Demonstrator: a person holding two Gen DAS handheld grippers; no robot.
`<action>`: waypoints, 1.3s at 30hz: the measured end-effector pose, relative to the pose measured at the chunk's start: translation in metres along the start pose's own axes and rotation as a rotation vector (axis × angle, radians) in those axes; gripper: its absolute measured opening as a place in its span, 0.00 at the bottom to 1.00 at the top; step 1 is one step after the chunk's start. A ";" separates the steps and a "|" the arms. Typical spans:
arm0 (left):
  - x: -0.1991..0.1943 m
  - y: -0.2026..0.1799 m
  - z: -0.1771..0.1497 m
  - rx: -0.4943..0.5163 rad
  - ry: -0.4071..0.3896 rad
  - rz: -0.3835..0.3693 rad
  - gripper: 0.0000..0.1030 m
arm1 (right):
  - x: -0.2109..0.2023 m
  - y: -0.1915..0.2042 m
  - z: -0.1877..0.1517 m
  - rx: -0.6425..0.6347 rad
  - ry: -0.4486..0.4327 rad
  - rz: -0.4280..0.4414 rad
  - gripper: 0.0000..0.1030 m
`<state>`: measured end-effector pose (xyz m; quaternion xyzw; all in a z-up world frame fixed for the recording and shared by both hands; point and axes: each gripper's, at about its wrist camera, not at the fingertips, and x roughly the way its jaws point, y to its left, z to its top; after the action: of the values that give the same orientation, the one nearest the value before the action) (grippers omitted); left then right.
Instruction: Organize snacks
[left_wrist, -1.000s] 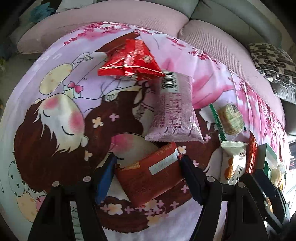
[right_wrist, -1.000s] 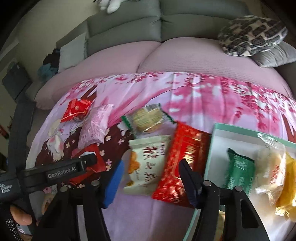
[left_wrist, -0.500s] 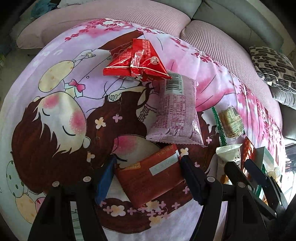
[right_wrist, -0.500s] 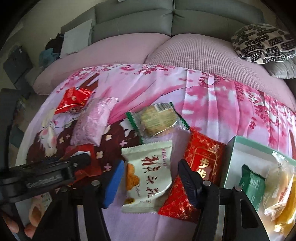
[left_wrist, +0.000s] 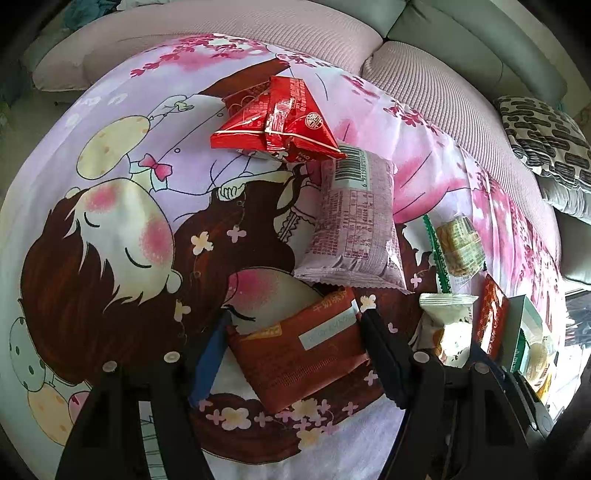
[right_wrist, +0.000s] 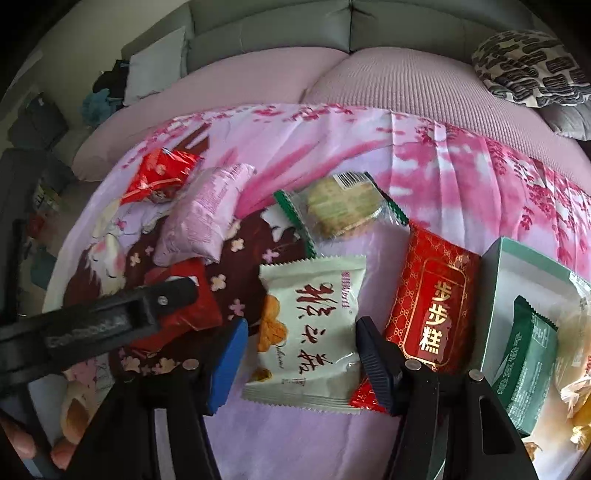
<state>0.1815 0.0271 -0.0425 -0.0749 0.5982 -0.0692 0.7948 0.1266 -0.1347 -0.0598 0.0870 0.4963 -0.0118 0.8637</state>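
Snacks lie on a pink cartoon sheet (left_wrist: 110, 206). My left gripper (left_wrist: 293, 354) is open, its fingers on either side of a brown-red packet (left_wrist: 295, 354) that lies on the sheet. Beyond it lie a pink packet (left_wrist: 351, 221) and a red triangular packet (left_wrist: 277, 122). My right gripper (right_wrist: 299, 354) is open around a white packet (right_wrist: 314, 325). To its right lies a red gold-printed packet (right_wrist: 432, 299). A clear cookie packet (right_wrist: 340, 210) lies behind. A green-rimmed white box (right_wrist: 517, 266) at the right holds a green packet (right_wrist: 528, 354) and yellowish ones.
A grey sofa (right_wrist: 295, 33) with pink seat cushions runs along the back. A black-and-white patterned cushion (right_wrist: 532, 66) sits at the far right. The left gripper's body (right_wrist: 92, 325) crosses the lower left of the right wrist view.
The right gripper has moved left, from over the red gold-printed packet to around the white packet. The left gripper has stayed around the brown-red packet.
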 end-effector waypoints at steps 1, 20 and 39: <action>0.000 0.000 0.000 0.003 0.000 0.003 0.71 | 0.002 0.000 0.000 0.005 0.005 -0.006 0.61; 0.007 -0.014 -0.007 0.067 0.008 0.052 0.74 | 0.007 0.005 -0.005 -0.025 -0.031 -0.075 0.53; -0.013 -0.040 -0.010 0.097 -0.023 -0.002 0.69 | -0.039 -0.003 -0.026 0.041 -0.114 -0.020 0.53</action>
<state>0.1680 -0.0100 -0.0247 -0.0379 0.5850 -0.0980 0.8042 0.0841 -0.1362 -0.0392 0.0990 0.4466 -0.0355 0.8885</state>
